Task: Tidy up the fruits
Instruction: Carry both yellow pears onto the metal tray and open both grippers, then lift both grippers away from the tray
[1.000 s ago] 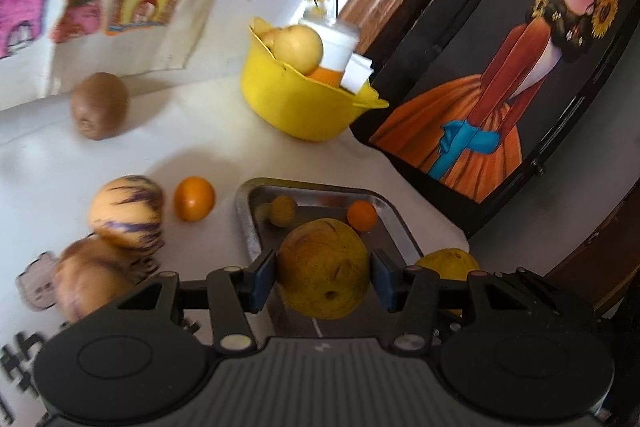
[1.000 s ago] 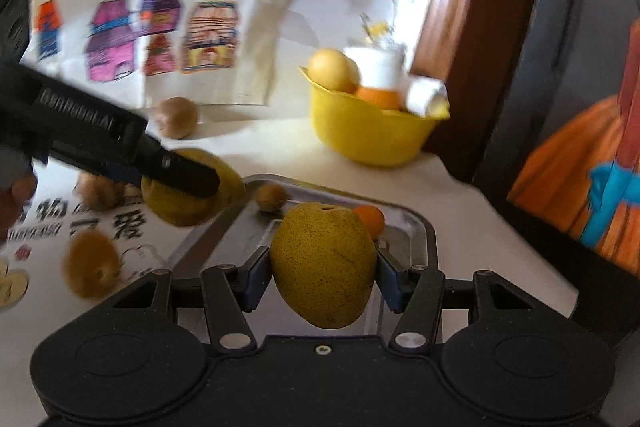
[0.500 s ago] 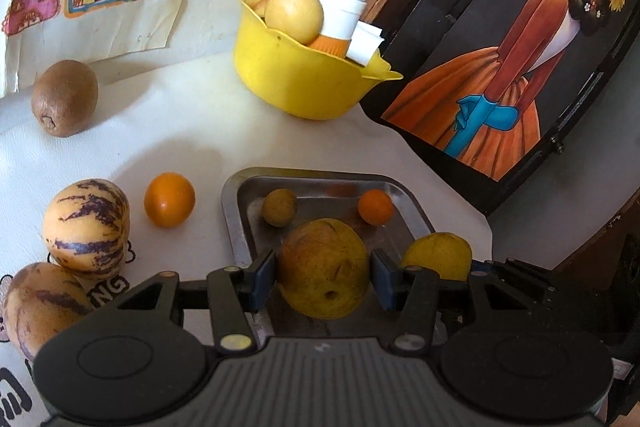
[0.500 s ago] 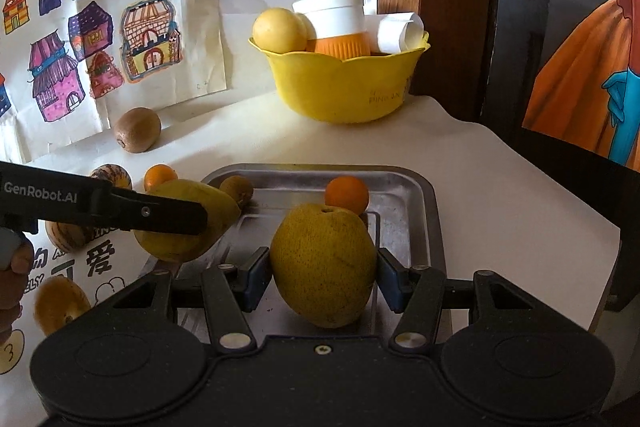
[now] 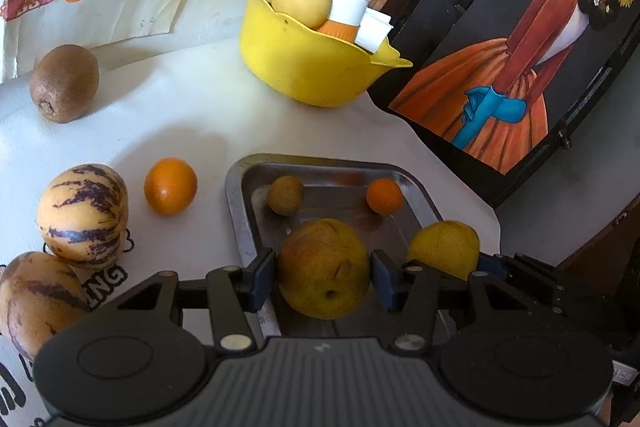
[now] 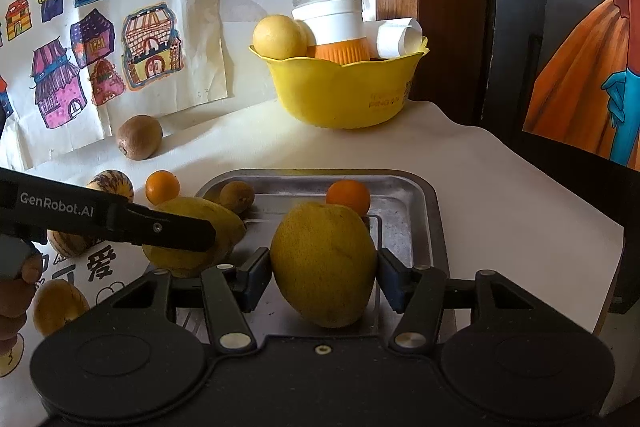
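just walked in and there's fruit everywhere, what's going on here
A person is sorting fruit into a metal tray, a hand-held tool in each hand. The left tool grips a yellow-brown pear over the tray. The right tool has just been opening: its pear sits between the fingers, with a gap at the right pad. A small orange and a small brown fruit lie in the tray.

The lower striped melon (image 5: 34, 301) is cut by the left edge and partly hidden behind the left gripper's body. In the right wrist view, the left gripper's fingers (image 6: 160, 229) cover part of a yellow pear (image 6: 200, 227), and the hand (image 6: 14, 291) runs off the left edge.
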